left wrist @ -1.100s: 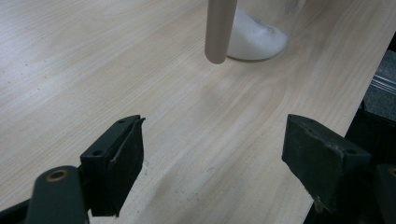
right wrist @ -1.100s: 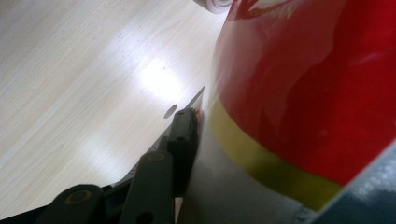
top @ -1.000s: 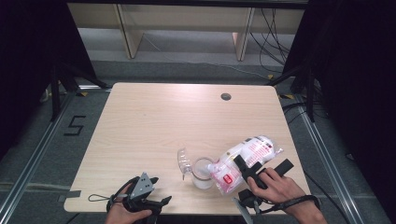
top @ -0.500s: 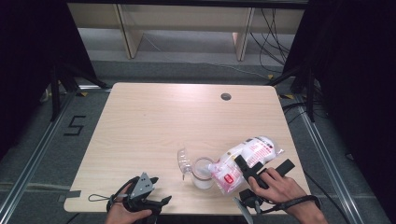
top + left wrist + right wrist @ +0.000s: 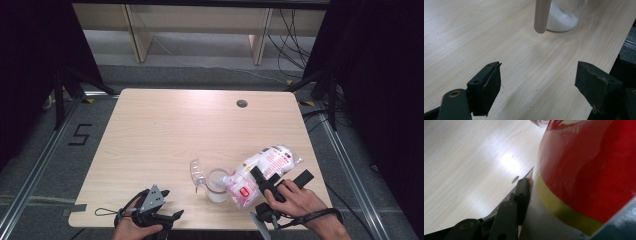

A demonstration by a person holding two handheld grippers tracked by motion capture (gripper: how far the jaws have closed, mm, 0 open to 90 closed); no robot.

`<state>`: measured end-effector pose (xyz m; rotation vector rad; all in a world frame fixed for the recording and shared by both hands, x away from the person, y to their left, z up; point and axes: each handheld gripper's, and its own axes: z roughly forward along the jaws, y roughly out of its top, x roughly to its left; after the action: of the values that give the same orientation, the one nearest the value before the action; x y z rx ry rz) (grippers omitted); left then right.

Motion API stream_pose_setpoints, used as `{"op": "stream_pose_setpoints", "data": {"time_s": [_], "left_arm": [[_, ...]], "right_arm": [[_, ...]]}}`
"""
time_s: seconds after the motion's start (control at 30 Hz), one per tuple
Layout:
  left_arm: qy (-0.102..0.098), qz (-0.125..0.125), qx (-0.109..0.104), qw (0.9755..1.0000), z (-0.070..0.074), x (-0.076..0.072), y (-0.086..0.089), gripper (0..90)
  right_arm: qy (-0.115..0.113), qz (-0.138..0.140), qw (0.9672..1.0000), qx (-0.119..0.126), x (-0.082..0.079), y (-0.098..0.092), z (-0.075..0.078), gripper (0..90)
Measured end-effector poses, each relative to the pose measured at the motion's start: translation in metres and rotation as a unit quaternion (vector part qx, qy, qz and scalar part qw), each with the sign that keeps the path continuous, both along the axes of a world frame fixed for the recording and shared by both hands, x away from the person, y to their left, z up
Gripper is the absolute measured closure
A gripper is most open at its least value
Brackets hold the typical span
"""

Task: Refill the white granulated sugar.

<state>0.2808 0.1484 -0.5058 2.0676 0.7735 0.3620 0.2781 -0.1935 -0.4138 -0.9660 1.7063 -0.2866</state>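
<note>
A plastic bag (image 5: pixel 267 162) of white powder with red print lies tilted, its low end over a clear jar (image 5: pixel 217 185) that holds white powder. My right gripper (image 5: pixel 280 177) is shut on the bag. In the right gripper view one black finger (image 5: pixel 522 195) presses against the red and yellow bag (image 5: pixel 586 170). The jar's clear lid (image 5: pixel 196 171) hangs open on its left side. My left gripper (image 5: pixel 170 204) rests at the table's front left edge, open with nothing between its jaws (image 5: pixel 537 85). Ahead of it stands the jar (image 5: pixel 562 20), with a pale rod (image 5: pixel 541 15) in front of it.
The light wooden table (image 5: pixel 165 130) has a dark cable hole (image 5: pixel 242 103) at the back right. The front edge runs close under both hands. Shelving and cables lie on the floor beyond the table.
</note>
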Motion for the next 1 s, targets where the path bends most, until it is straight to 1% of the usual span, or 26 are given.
{"op": "stream_pose_setpoints", "data": {"time_s": [0.03,0.07,0.1,0.13,0.2,0.23,0.27,0.37,0.4,0.47,0.6,0.63,0.7,0.73,0.8,0.87,0.97,1.0], "left_arm": [[0.0,0.0,0.0,1.0,0.0001,0.0,0.0001,20.3],[-0.002,-0.001,0.004,1.0,0.0003,0.0002,0.0007,20.3],[-0.003,-0.001,0.001,1.0,0.0002,0.0005,0.0006,20.3],[-0.006,-0.004,0.017,0.9998,0.0009,0.0015,0.0027,20.3],[-0.006,-0.003,0.016,0.9999,0.0007,0.0014,0.0025,20.3],[-0.003,0.001,-0.001,1.0,-0.0002,0.0005,0.0003,20.3],[-0.001,-0.001,0.005,1.0,0.0006,0.0003,0.0009,20.3],[0.0,-0.003,0.001,1.0,0.0006,0.0003,0.0009,20.3],[-0.002,-0.005,0.01,0.9999,0.001,0.0009,0.0022,20.3],[-0.003,-0.004,0.009,1.0,0.0007,0.0009,0.0021,20.3],[-0.002,-0.005,0.009,0.9999,0.0009,0.0009,0.0021,20.3],[-0.001,-0.006,0.01,0.9999,0.0011,0.0009,0.0022,20.3],[-0.002,-0.005,0.01,0.9999,0.001,0.0009,0.0022,20.3],[-0.004,-0.004,0.009,0.9999,0.0008,0.001,0.0019,20.3],[-0.001,-0.007,0.009,0.9999,0.0011,0.0008,0.0021,20.3],[-0.003,-0.004,0.008,1.0,0.0006,0.001,0.002,20.3],[-0.003,-0.004,0.009,1.0,0.0007,0.0009,0.0021,20.3],[-0.001,-0.005,0.009,0.9999,0.0011,0.0009,0.0023,20.3]], "right_arm": [[0.002,0.001,1.0,-0.001,0.0005,0.0001,-0.0001,67.8],[-0.002,0.001,1.0,-0.001,0.0003,0.0003,0.0001,67.8],[0.0,0.0,1.0,-0.002,0.0006,0.0006,0.0005,67.8],[0.001,0.004,1.0,-0.005,0.0013,0.0009,0.0006,67.9],[-0.003,0.002,1.0,-0.007,0.0012,0.0017,0.001,67.9],[-0.004,0.007,0.9999,-0.013,0.0017,0.0025,0.001,67.9],[-0.003,0.003,0.9999,-0.009,0.0012,0.0024,0.0004,67.9],[-0.001,0.005,0.9999,-0.012,0.002,0.0039,0.0013,67.9],[-0.003,0.006,0.9998,-0.017,0.0025,0.0053,0.0019,68.0],[-0.001,0.006,0.9999,-0.011,0.0027,0.0054,0.0019,68.0],[-0.002,0.004,0.9999,-0.011,0.0027,0.006,0.003,68.0],[-0.003,0.01,0.9998,-0.015,0.003,0.0062,0.0033,68.1],[-0.004,0.009,0.9997,-0.021,0.003,0.0066,0.0045,68.1],[-0.001,0.004,0.9999,-0.015,0.0025,0.006,0.0042,68.1],[-0.004,0.004,0.9999,-0.016,0.0032,0.0059,0.0052,68.1],[-0.007,0.006,0.9997,-0.024,0.0037,0.0062,0.0056,68.1],[-0.006,0.004,0.9997,-0.024,0.0041,0.0063,0.0064,68.2],[-0.009,0.011,0.9992,-0.038,0.0047,0.0082,0.0075,68.2]]}}
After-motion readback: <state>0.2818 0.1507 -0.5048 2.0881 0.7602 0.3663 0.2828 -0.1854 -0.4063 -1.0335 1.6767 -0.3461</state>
